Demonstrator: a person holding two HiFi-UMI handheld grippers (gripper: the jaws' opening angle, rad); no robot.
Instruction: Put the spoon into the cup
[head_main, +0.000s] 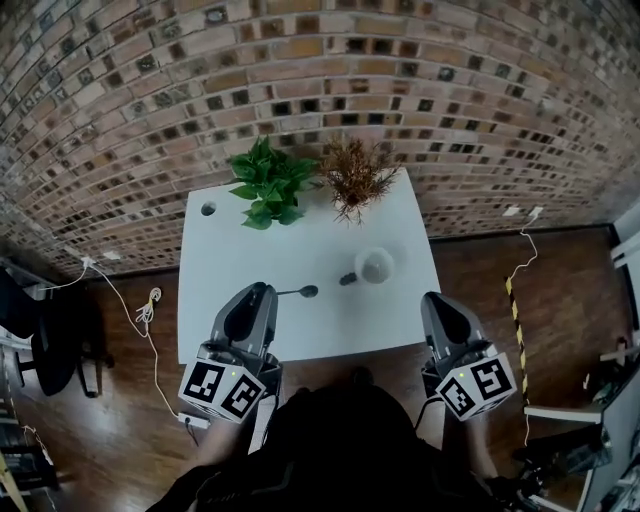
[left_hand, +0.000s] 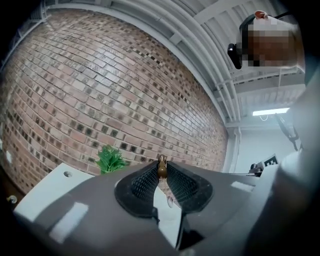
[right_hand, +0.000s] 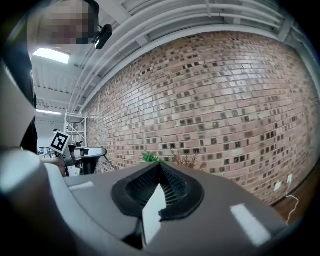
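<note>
A white cup (head_main: 376, 265) stands on the white table (head_main: 300, 245), right of its middle. My left gripper (head_main: 268, 290) hangs over the table's front part, shut on the handle of a dark spoon (head_main: 300, 292) whose bowl sticks out to the right, toward the cup. In the left gripper view the jaws (left_hand: 162, 165) pinch a brownish piece of the spoon (left_hand: 162, 170) at their tips. My right gripper (head_main: 432, 297) is at the table's front right corner, below and right of the cup, shut and empty; its pads meet at the tips (right_hand: 160, 164).
A green plant (head_main: 268, 185) and a dried brown plant (head_main: 354, 175) stand at the table's far edge against the brick wall. A small dark thing (head_main: 347, 279) lies just left of the cup. Cables (head_main: 150, 305) run over the wooden floor on the left.
</note>
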